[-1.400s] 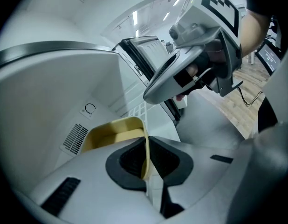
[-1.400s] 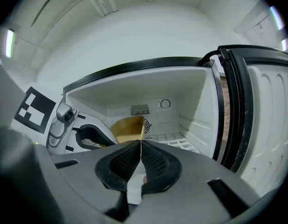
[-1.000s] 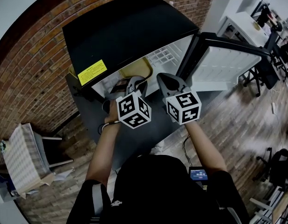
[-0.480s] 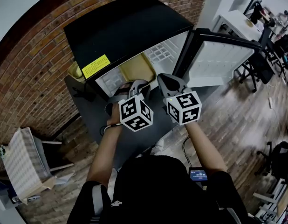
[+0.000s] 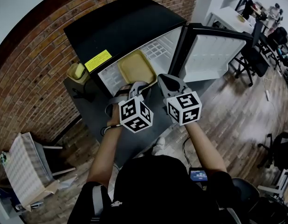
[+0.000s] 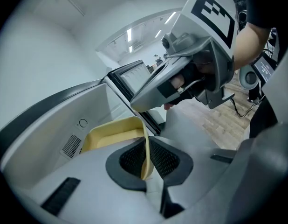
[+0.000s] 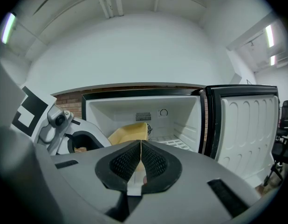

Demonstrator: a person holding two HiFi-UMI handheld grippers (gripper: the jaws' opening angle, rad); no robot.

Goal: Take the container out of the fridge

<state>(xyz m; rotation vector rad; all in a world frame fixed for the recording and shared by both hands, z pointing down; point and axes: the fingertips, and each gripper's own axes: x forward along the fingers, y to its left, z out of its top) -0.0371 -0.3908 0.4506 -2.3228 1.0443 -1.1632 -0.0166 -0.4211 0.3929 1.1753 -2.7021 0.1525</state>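
Far L of the fridge point(image 5: 125, 27) is a brick wall point(image 5: 27, 83). The fridge is black on top & white inside, w/ a yellow sticker point(image 5: 98, 60) on its front edge.

Next, just in front of the fridge, is our L hand-held gripper point(image 5: 127, 88). It is pinching the near L wall of the yellow container point(image 5: 135, 66). In the L gripper view the thin yellow wall stands right btw the dark pads point(image 6: 165, 158), w/ no gap.

The container is in the middle, at the fridge's open front. Most of it sticks out past the fridge's mouth. We think its far end is only just at the mouth. It looks empty inside.

Then comes our R hand-held gripper point(image 5: 168, 80), also just in front of the fridge. Its jaws are nearly together, w/ a thin yellow edge btw them. We take that to be the container's R side, so both grippers hold it.

The door point(image 5: 207, 55) hangs wide open on the fridge's R side.

How far are we? The door is open, both grips are on, & the container is mostly out. Left to do: bring it fully clear of the fridge w/o letting a thin wall slip. Where it goes after that, the pics don't tell.
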